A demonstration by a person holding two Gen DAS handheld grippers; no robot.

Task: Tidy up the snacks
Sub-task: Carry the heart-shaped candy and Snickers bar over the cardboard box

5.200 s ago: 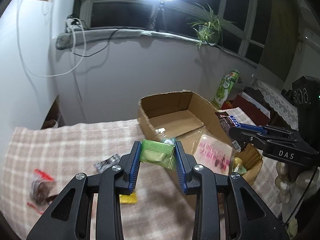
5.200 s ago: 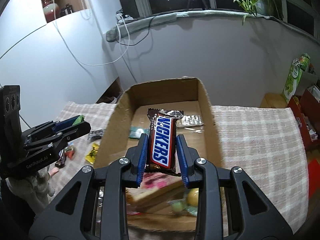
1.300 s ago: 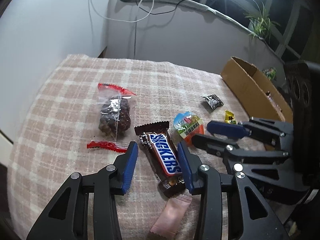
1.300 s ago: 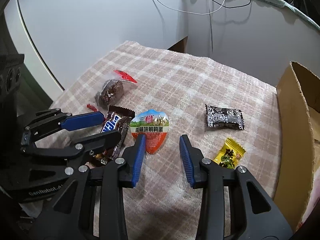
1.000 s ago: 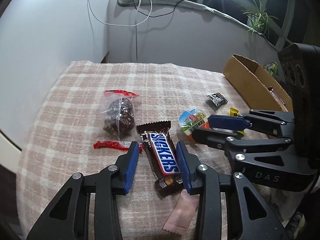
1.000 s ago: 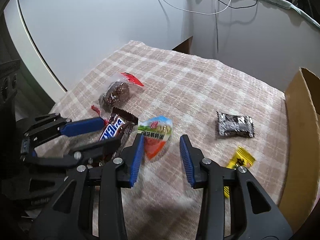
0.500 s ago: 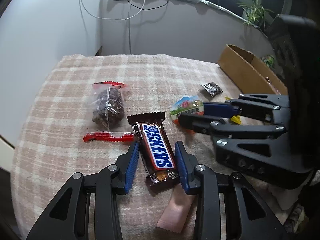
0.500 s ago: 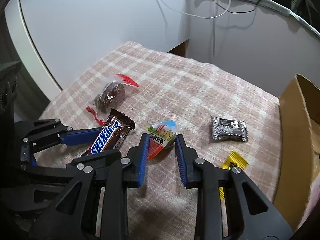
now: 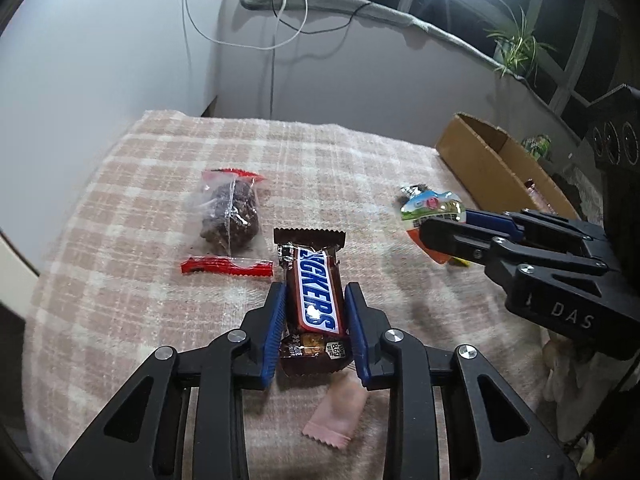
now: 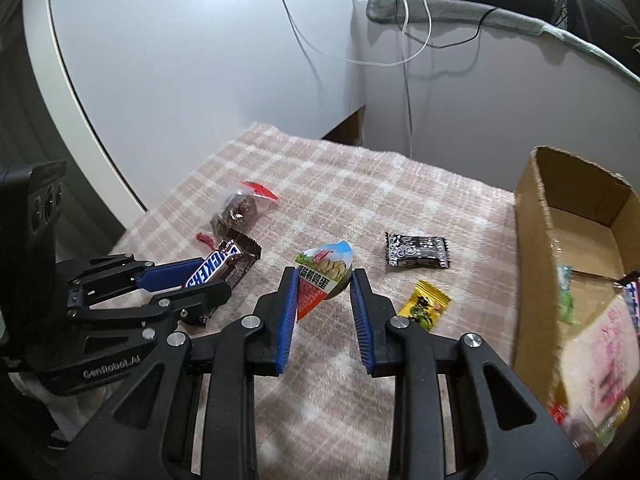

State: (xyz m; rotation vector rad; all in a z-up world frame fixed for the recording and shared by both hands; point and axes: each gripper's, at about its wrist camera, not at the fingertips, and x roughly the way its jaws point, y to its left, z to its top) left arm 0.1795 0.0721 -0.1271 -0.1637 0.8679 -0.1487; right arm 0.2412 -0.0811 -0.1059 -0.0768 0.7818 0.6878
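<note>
— Both grippers have closed in since a moment ago: the left gripper is closing its jaws on the Snickers bar near the table's front edge.

— And the right gripper?

— Clamped on the egg-shaped snack pack, lifted off the checked tablecloth. The cardboard box sits at the right edge. A black packet and a yellow candy lie beside it.

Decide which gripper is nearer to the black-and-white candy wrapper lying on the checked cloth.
Right. The right gripper, shut on the egg-shaped snack pack, sits just left of the black-and-white candy wrapper. The left gripper, closing around the Snickers bar, is farther left.
</note>
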